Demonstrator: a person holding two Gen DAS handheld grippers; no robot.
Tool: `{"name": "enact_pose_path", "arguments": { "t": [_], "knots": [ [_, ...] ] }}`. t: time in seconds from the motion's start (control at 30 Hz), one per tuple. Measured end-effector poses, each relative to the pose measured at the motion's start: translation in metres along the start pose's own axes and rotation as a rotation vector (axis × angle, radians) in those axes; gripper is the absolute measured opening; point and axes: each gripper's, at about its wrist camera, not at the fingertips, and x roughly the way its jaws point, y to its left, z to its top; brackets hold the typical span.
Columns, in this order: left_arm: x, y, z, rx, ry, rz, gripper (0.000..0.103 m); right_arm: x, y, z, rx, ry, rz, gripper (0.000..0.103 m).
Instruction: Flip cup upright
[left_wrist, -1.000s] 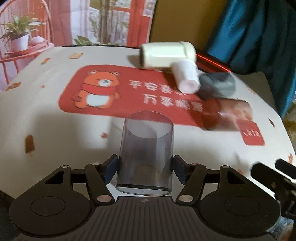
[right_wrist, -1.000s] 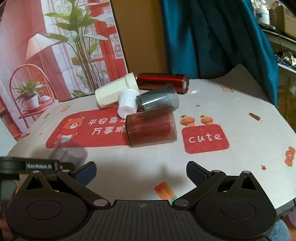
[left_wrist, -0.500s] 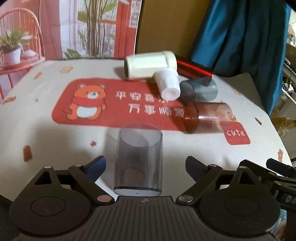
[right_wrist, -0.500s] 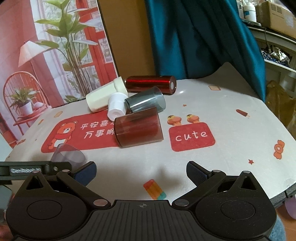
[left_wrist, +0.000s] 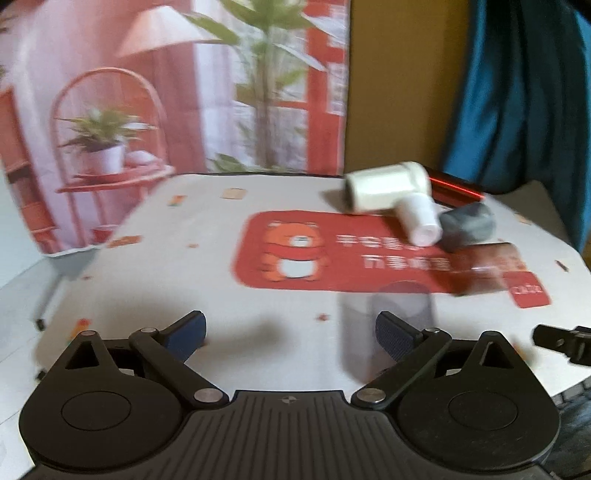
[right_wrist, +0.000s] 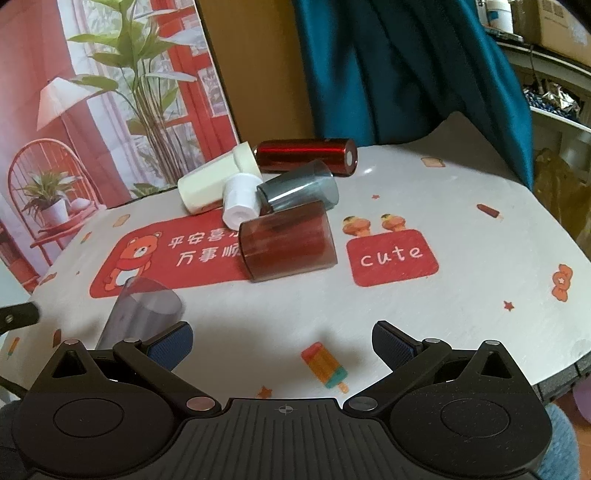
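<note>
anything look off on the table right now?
Yes. Five cups lie tipped on their sides in a touching pile at the back: cream cup, white cup, grey cup, brown cup, red cup. Only the clear cup stands, near the front edge. Nothing spilled or broken.

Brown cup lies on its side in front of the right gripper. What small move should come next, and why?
Probably ease the right gripper forward toward the brown cup. Its jaws are open and empty, and that cup lies on its side straight ahead. The standing grey cup is free of the open left gripper, so it seems done.
</note>
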Motion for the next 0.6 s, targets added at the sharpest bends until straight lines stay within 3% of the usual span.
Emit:
{"name": "enact_pose_path", "arguments": {
  "t": [0.13,0.23,0.43,0.6],
  "knots": [
    [-0.008,0.020,-0.003,-0.065,-0.024,0.029,0.103,0.002,0.009,-0.001,-0.012,0.014,-0.004,0.103],
    [-0.001,0.030,-0.006,-0.117,0.004,0.033,0.103,0.001,0.020,-0.003,-0.041,0.023,-0.008,0.103],
    [0.022,0.027,-0.021,-0.079,0.112,0.025,0.103,-0.004,0.034,-0.008,-0.091,0.021,-0.025,0.103],
    [0.020,0.038,-0.027,-0.108,0.115,0.011,0.103,-0.007,0.037,-0.008,-0.104,0.022,-0.038,0.103]
  ]
}}
